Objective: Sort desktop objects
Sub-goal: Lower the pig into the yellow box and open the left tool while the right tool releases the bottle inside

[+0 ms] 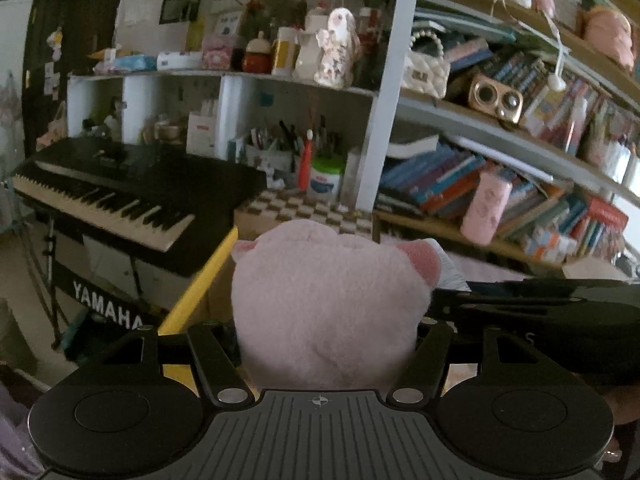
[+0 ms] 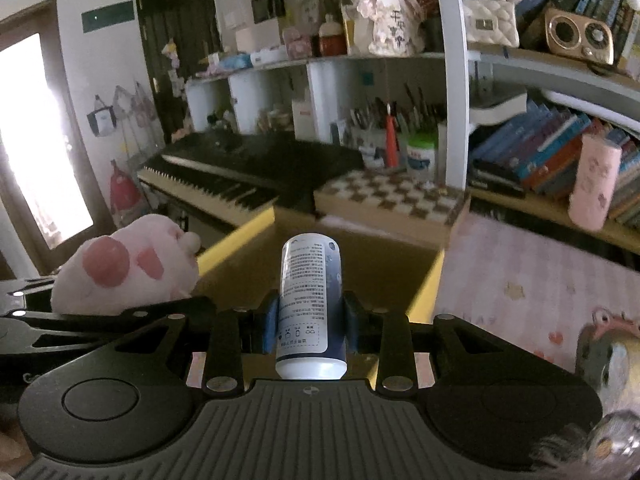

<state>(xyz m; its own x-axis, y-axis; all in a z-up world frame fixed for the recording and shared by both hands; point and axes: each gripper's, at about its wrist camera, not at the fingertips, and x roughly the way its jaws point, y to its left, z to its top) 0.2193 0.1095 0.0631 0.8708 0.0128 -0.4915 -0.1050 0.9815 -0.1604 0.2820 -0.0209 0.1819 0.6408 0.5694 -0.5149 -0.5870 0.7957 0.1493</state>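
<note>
A pink plush toy (image 1: 332, 304) fills the space between the arms of my left gripper (image 1: 328, 320). The gripper is shut on it, and the toy hides the fingertips. In the right wrist view the same plush (image 2: 128, 268) shows at the left, raised above the desk. My right gripper (image 2: 310, 320) is shut on a white and blue bottle (image 2: 310, 292) with printed text. Its blue pads (image 2: 270, 328) press on the bottle's sides, and the bottle points away from the camera. Both grippers hang side by side over an open cardboard box (image 2: 424, 292) with yellow edges.
A checkered box (image 2: 384, 196) stands behind the cardboard box. A black Yamaha keyboard (image 1: 120, 200) is at the left. A pink mat (image 2: 540, 272) covers the desk at the right. A pink tumbler (image 2: 594, 184) stands before shelves of books (image 2: 532, 148). A grey and pink plush figure (image 2: 612, 352) sits at the near right.
</note>
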